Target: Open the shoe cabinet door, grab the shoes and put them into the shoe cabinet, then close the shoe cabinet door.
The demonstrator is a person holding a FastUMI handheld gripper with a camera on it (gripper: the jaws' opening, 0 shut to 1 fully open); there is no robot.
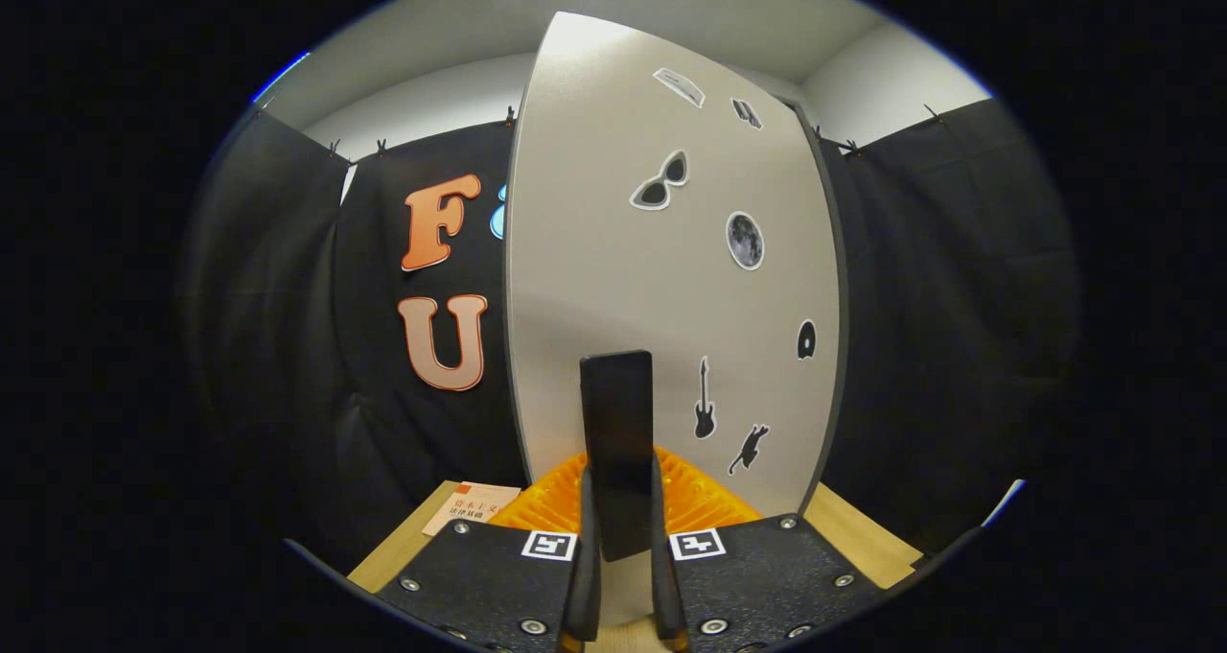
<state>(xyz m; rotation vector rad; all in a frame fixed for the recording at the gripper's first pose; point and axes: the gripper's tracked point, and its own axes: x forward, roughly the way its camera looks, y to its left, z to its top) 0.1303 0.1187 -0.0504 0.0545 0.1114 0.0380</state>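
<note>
The shoe cabinet door (pixel 671 279) is a tall grey panel with several black stickers, standing just ahead of me. A flat black upright handle (pixel 616 413) sticks out from its lower part. My gripper (pixel 618 500) is shut on this handle, one finger pressing each side of it, and the ribbed fingertips (pixel 705 500) reach almost to the door's face. The door's left edge is turned slightly towards me, so I cannot tell whether it is fully shut or a little ajar. The cabinet's inside is hidden behind the door.
A light wooden surface (pixel 853 538) runs under the cabinet on both sides of my fingers. A small booklet (pixel 472 507) lies on it to the left of the fingers. Black cloth walls (pixel 959 298) surround the cabinet closely.
</note>
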